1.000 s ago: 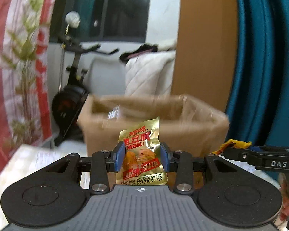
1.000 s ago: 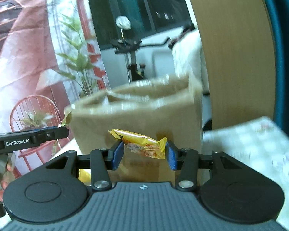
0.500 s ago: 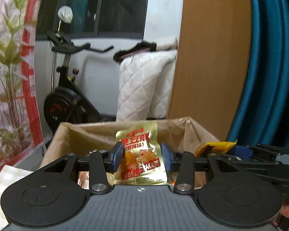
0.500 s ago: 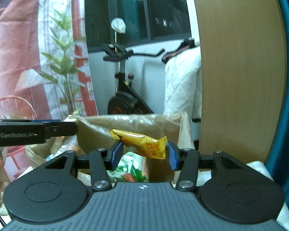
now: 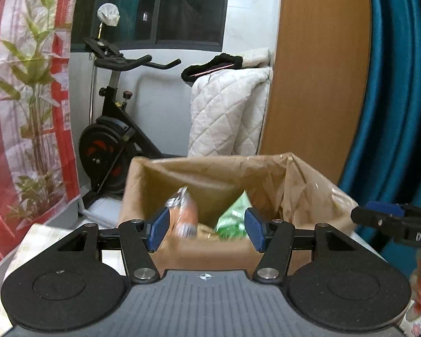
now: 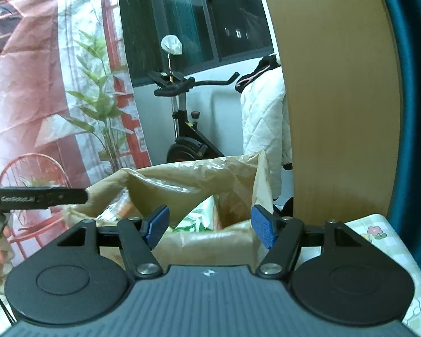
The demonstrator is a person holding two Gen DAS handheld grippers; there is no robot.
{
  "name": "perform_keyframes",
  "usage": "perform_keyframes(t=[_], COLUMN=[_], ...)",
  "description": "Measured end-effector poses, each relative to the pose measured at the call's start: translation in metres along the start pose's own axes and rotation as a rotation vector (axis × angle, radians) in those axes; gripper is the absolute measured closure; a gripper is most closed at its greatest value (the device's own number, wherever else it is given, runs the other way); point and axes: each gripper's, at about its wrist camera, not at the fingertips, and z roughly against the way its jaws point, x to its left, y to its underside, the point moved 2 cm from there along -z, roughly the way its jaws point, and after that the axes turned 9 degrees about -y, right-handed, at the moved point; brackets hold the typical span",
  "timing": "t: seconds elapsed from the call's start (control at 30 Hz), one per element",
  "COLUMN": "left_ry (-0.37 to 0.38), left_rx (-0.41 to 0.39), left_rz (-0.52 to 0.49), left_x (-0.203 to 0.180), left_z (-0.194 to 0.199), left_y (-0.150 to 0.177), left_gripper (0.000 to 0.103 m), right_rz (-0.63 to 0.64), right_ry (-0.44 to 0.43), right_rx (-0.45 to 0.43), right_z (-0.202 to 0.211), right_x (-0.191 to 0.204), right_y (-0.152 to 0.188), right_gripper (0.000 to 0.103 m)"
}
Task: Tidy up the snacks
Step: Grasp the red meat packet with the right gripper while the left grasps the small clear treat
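Observation:
A brown paper bag (image 5: pixel 292 188) stands open in front of both grippers, with a green snack pack (image 5: pixel 234 216) and other packets inside. My left gripper (image 5: pixel 206 229) hovers over the bag's near rim, its jaws opening; a blurred orange-and-gold snack packet (image 5: pixel 183 213) is falling free between them into the bag. My right gripper (image 6: pixel 210 226) is beside it over the same bag (image 6: pixel 188 179), jaws opening with nothing between them. A green-and-white pack (image 6: pixel 199 216) shows inside the bag.
Behind the bag are an exercise bike (image 5: pixel 112 129), a white quilt (image 5: pixel 227 112), a wooden panel (image 5: pixel 320 70) and a blue curtain (image 5: pixel 401 98). A checked tablecloth (image 6: pixel 390 241) covers the table. The other gripper's arm crosses each view's edge.
Both grippers rose over the bag's mouth and opened. The gold packet left the left jaws and is dropping in; the yellow packet is gone from the right jaws.

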Motion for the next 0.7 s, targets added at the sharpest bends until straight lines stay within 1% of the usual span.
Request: perform_keyframes(t=[0.1,0.23,0.4,0.5,0.6,0.7], left_ry=[0.001,-0.014,-0.031,-0.037,-0.036,-0.045], left_rx=[0.031,0.096,0.176,0.205,0.24,0.267], left_rz=[0.002,-0.008,0.042,0.051,0.067,0.074], left_x=[0.007,0.016,0.031,0.035,0.038,0.04], left_z=[0.016,0.02,0.011,0.003,-0.005,-0.012], left_y=[0.018,0.043,0.071,0.082,0.093,0.104], left_gripper=[0.042,0.042,0.042,0.044,0.047,0.048], right_rz=[-0.034,-0.055,-0.09,-0.08,-0.096,-0.085], right_ry=[-0.026,-0.033,-0.028,-0.007,0.026,0.033], right_rx=[0.003,0.053,0.133,0.162,0.233,0.297], right_z=[0.012,0.014,0.01,0.005,-0.008,-0.021], right_x=[0.002,0.008,0.007,0.001,-0.009,-0.015], right_y=[0.011,0.033,0.069,0.09,0.111,0.126], right_gripper=[0.036,0.036,0.042,0.045,0.045,0.045])
